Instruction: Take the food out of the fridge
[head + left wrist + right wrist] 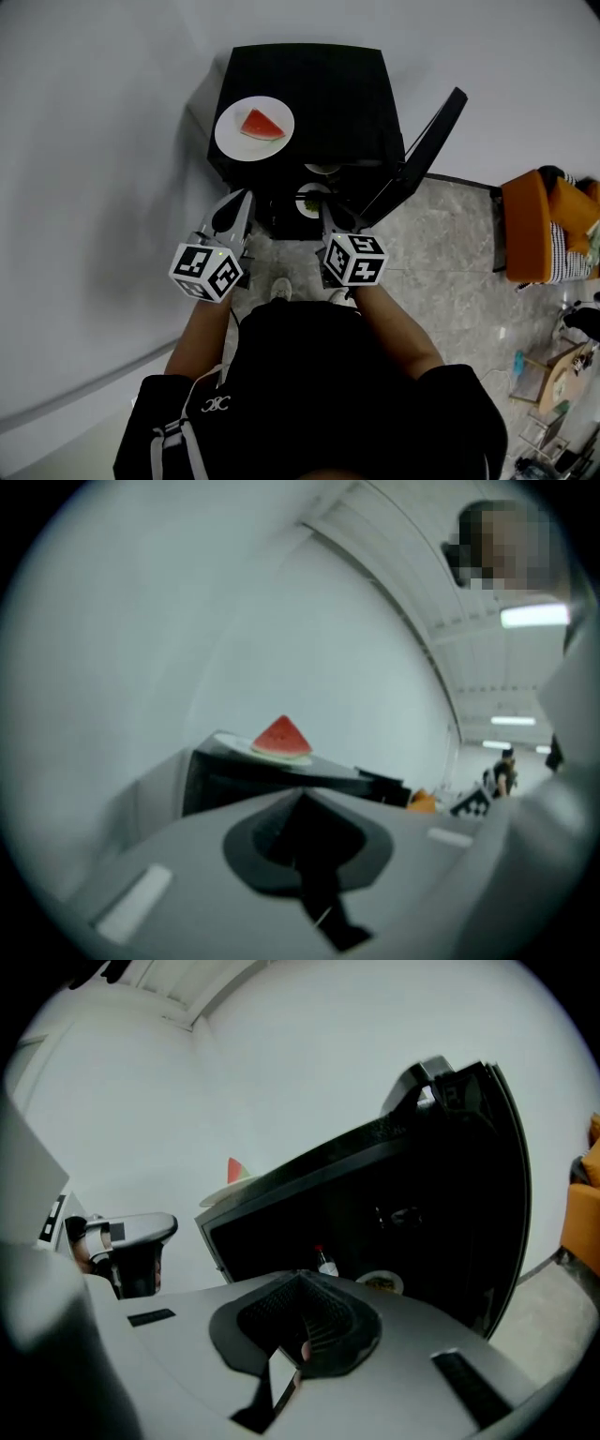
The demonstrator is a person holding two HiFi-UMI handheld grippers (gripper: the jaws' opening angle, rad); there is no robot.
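The left gripper point(240, 199), its jaws clenched on nothing, is held before the black fridge point(337, 94). On top of the fridge a watermelon slice point(262, 125) lies on a white plate point(232, 141). The right gripper point(326, 211), jaws likewise pressed together and empty, points into the open compartment, where a plate of food point(311, 202) sits near a small bottle point(326, 1262); the fridge door point(427, 141) stands open at the right.

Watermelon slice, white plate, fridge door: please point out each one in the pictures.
Watermelon slice point(262, 125): head view, middle of its red flesh.
White plate point(233, 141): head view, bare part left of the slice.
Fridge door point(429, 136): head view, middle of the open door.
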